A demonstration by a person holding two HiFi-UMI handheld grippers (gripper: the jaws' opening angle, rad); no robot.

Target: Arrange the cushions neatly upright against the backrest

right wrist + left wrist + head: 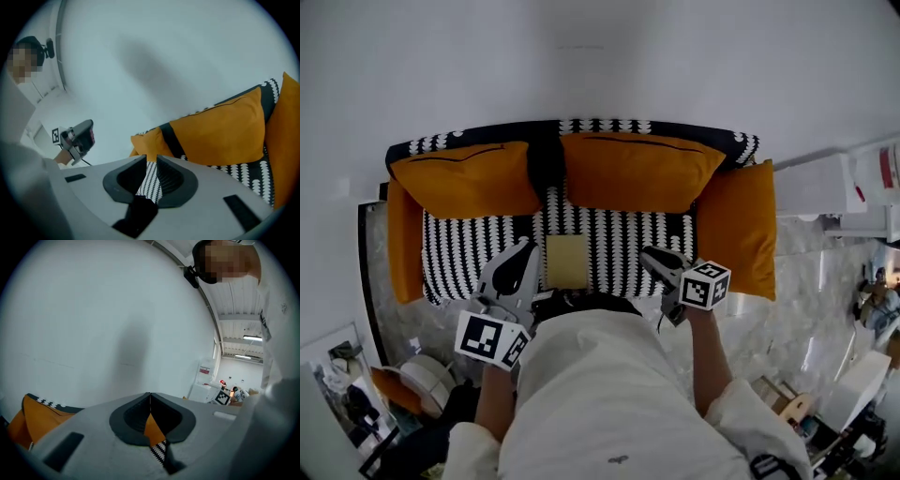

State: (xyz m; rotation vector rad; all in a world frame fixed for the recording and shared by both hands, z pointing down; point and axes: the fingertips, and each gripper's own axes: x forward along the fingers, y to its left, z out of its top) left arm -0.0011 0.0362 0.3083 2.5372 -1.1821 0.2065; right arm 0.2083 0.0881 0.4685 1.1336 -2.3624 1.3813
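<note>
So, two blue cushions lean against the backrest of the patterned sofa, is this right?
Only the colour is wrong: the left cushion and the right cushion are orange, not blue. The head view shows them against the backrest of the patterned sofa.

Quick count: one sofa. Two orange cushions on the backrest: left cushion, right cushion. Two more orange bits at the ends, left end piece and right end piece, cushions or armrests, can't tell. One tan square.

Hand-held gripper with jaws together, orange cushion lower left, white wall behind
</note>
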